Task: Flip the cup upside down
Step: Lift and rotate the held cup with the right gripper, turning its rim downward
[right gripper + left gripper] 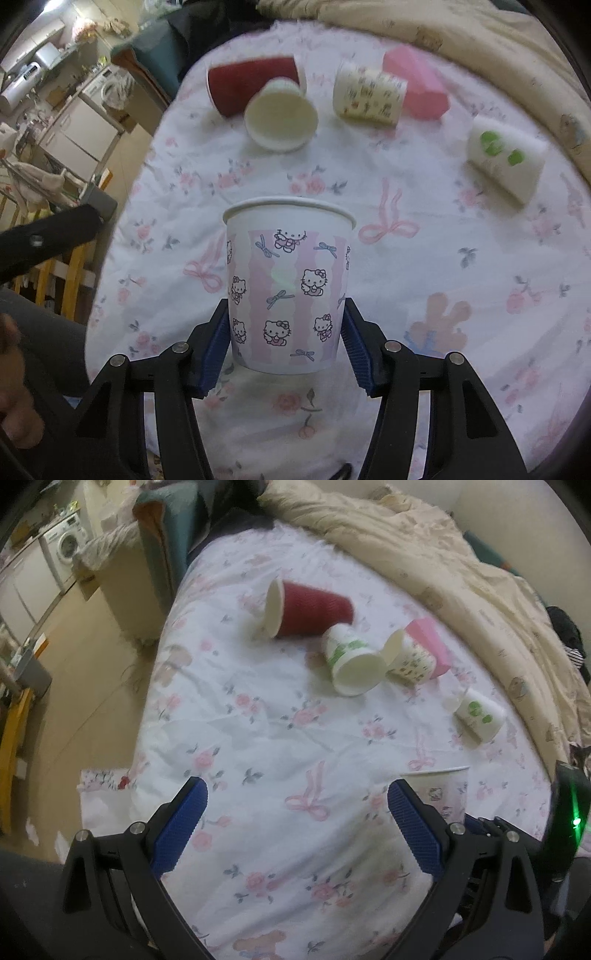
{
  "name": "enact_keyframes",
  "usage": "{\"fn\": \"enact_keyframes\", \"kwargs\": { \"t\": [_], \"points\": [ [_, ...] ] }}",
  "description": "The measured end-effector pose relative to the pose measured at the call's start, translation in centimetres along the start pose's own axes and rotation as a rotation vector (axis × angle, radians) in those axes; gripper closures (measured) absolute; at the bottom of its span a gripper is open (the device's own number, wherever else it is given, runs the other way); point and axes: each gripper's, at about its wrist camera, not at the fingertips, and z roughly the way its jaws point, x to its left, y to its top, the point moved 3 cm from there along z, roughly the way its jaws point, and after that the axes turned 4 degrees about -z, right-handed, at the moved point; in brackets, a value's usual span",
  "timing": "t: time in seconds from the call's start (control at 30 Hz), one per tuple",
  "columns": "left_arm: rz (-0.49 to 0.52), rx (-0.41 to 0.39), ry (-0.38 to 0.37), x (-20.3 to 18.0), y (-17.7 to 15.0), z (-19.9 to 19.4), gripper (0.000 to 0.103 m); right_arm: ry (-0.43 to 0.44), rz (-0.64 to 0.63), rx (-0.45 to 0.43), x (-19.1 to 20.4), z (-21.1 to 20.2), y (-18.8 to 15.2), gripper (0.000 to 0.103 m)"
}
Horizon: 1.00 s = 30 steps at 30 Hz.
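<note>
A Hello Kitty paper cup [288, 284] stands rim up between the blue pads of my right gripper [286, 325], which is shut on its lower part, just above the floral bedsheet [443, 280]. The same cup shows partly in the left wrist view [439, 790], behind the right finger [413, 827]. My left gripper [295, 812] is open and empty over the sheet.
Several cups lie on their sides further back: a red cup [310, 609], a white cup with green print [351, 661], a small patterned cup [410, 661], another green-print cup [480, 716]. A pink box [428, 642] and a beige duvet [461, 565] lie behind. The bed's left edge drops to the floor [92, 664].
</note>
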Motion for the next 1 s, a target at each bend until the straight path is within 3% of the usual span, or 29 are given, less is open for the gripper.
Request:
{"fn": "enact_keyframes", "kwargs": {
  "t": [0.4, 0.6, 1.0],
  "points": [
    [0.034, -0.093, -0.053, -1.6, 0.7, -1.4, 0.006, -0.038, 0.038, -0.159, -2.9, -9.3, 2.4, 0.043],
    [0.058, -0.088, -0.078, -2.5, 1.1, -1.1, 0.006, 0.002, 0.056, -0.208, -3.6, -8.9, 1.7, 0.043],
    [0.063, -0.053, -0.298, -4.0, 0.7, -2.2, 0.006, 0.092, -0.033, -0.146, -0.5, -7.2, 1.3, 0.043]
  ]
}}
